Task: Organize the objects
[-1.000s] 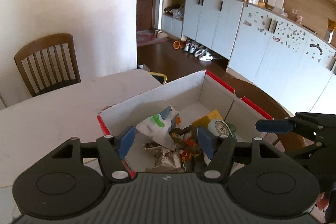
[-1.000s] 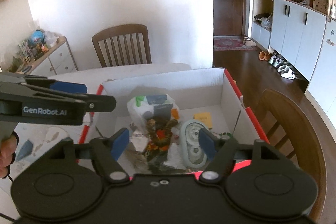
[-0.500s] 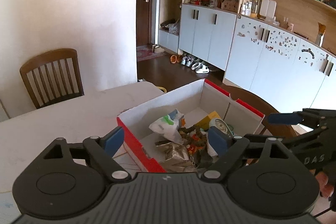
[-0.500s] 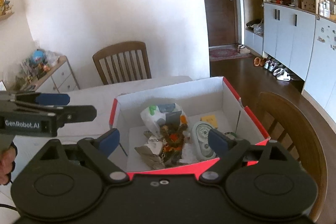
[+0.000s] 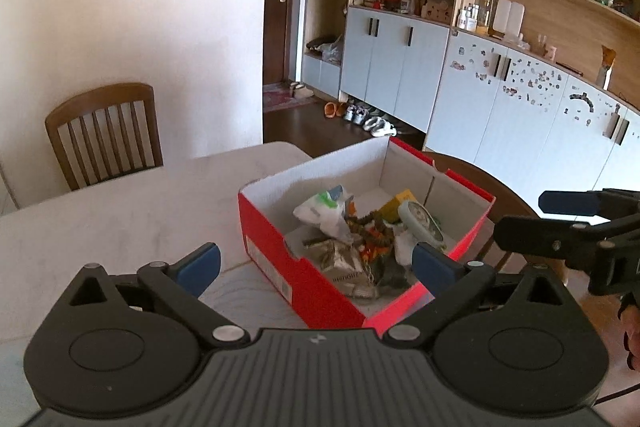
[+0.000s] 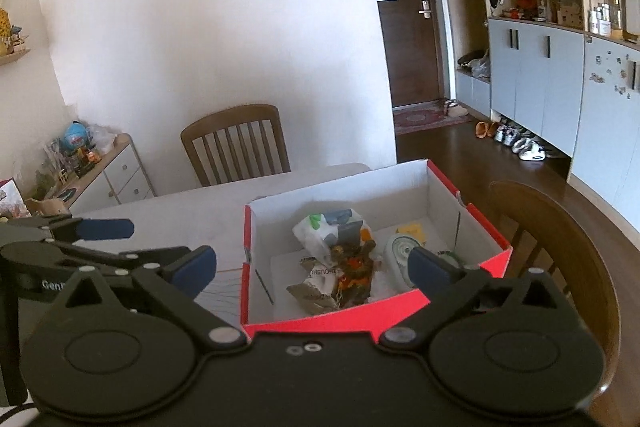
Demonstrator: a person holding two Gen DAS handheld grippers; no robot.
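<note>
Your red cardboard box (image 5: 304, 279) shows a smooth, faintly glossy printed outside and a matt white paper lining, set on a pale table (image 5: 120, 203) with a smooth, lightly veined stone-like finish. Inside you see a crinkled white plastic bag (image 5: 320, 213), a creased shiny foil wrapper (image 5: 340, 263), a yellow paper card (image 5: 394, 203) and a smooth pale-green plastic disc (image 5: 420, 223). Your left gripper (image 5: 316, 265) is matt black plastic with ribbed housing, dull metal rivets and soft-looking blue pads; your right gripper (image 6: 312, 265) matches. The slatted chair (image 6: 236, 143) is brown varnished wood; the cabinets (image 5: 400, 67) look matt grey-blue.
</note>
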